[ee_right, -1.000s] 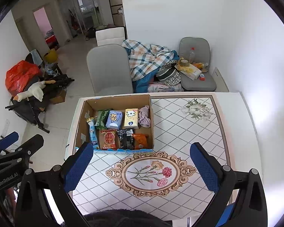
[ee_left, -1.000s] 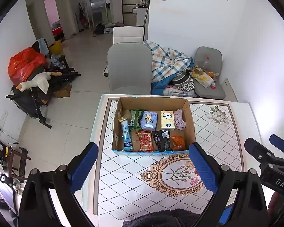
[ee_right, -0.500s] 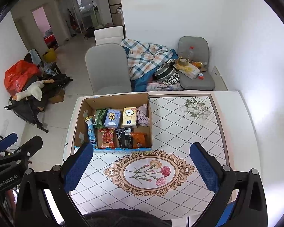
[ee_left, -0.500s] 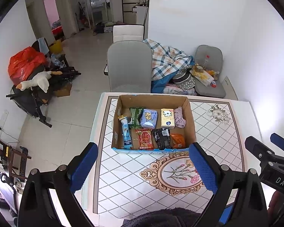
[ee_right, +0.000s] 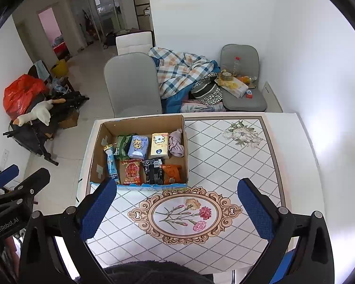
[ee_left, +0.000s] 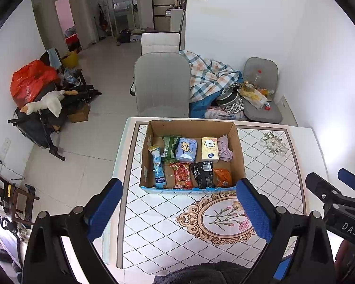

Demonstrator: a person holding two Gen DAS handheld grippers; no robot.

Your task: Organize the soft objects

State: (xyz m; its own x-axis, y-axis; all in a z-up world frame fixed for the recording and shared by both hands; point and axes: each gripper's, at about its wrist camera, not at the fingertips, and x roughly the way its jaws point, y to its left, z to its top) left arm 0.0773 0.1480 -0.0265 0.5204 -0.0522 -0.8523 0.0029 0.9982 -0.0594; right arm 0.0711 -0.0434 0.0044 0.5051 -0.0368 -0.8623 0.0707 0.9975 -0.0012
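Both grippers were held up over the near edge of the tabletop [ee_right: 224,156], and neither touched anything. The left gripper [ee_left: 178,206] had its blue pads spread wide with nothing between them; the right gripper [ee_right: 177,204] stood likewise apart and empty.

The cardboard box [ee_left: 239,142] sat at the tabletop's far left corner, open at the top. Inside, the far row held a green packet [ee_left: 169,145], a blue tissue pack [ee_left: 187,149], a yellow tissue pack [ee_left: 209,149] and a crumpled pink cloth [ee_left: 224,148] against the right wall. The near row held a red snack bag [ee_left: 181,175], a black packet [ee_left: 203,174] and an orange bag [ee_left: 222,177]. A blue tube [ee_left: 159,168] lay along the left wall. Everything lay side by side in rows, and nothing loose lay on the tabletop outside the box.

That fitted either a box already sorted or one still to be unpacked; one look couldn't settle it.

For any grasp in there, my judgement: come straight down, pinch a pack across its short side, squeeze lightly since the pouches and cloth would deform, and lift clear of the box wall. The cloth would likely sag and drag on its neighbours.
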